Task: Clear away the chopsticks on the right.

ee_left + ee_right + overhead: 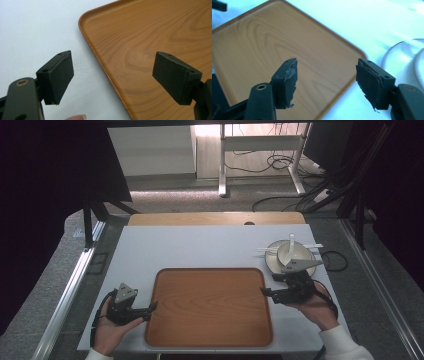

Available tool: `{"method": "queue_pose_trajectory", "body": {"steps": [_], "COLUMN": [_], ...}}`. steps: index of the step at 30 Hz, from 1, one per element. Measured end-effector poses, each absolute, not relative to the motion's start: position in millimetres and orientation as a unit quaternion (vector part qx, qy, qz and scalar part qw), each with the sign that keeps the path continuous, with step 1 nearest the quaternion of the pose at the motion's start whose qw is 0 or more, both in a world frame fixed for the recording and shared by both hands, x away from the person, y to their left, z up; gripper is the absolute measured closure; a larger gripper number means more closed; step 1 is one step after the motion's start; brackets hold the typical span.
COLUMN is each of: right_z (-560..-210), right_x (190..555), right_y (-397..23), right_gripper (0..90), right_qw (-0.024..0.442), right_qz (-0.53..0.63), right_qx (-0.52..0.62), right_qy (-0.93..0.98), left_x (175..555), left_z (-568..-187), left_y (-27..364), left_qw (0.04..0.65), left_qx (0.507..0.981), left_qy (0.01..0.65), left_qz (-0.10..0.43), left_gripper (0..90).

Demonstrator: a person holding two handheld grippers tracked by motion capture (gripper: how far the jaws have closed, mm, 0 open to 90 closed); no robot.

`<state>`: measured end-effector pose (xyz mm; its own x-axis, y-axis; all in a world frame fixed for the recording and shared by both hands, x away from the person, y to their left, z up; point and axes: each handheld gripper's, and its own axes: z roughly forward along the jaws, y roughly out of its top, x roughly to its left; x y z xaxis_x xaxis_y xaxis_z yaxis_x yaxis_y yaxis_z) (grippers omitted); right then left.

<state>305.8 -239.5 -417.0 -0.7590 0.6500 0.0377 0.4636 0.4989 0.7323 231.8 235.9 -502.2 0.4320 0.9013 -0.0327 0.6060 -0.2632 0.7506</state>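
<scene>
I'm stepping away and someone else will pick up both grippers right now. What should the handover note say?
Left gripper: open, nothing between its jaws, poised at the left edge of the wooden tray.
Right gripper: open, nothing held, at the tray's right edge, in front of the dishes.
Things: the tray lies bare at the near middle of the white table. A white plate carrying a white bowl sits at the tray's far right, off the tray, with white utensils resting in or across them.
Done: nothing loaded on the tray.
Left: probably moving the dishes onto the tray; neither gripper touches them.
</scene>
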Motion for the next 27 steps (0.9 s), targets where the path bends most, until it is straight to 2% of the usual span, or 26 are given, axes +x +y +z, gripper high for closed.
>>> {"method": "queue_pose_trajectory", "body": {"steps": [19, 24, 27], "right_z": [-376.4, -373.8, -373.8], "right_x": [368.9, 392.2, 409.7], "right_y": [-287.9, -307.9, -324.5], "right_gripper": [40.4, 45.5, 51.6], "right_qw": [0.139, 0.149, 0.148], "right_qz": [0.33, 0.306, 0.292], "right_qx": [0.392, 0.415, 0.434], "right_qy": [0.848, 0.844, 0.839], "left_x": [232.8, 232.8, 232.8], "left_z": [-506.6, -506.8, -507.3], "left_y": [234.0, 235.8, 236.1], "left_qw": [0.345, 0.344, 0.343], "left_qx": [0.775, 0.774, 0.773], "left_qy": [0.492, 0.493, 0.494], "left_qz": [0.198, 0.199, 0.199], "left_gripper": [16.8, 16.8, 16.8]}}
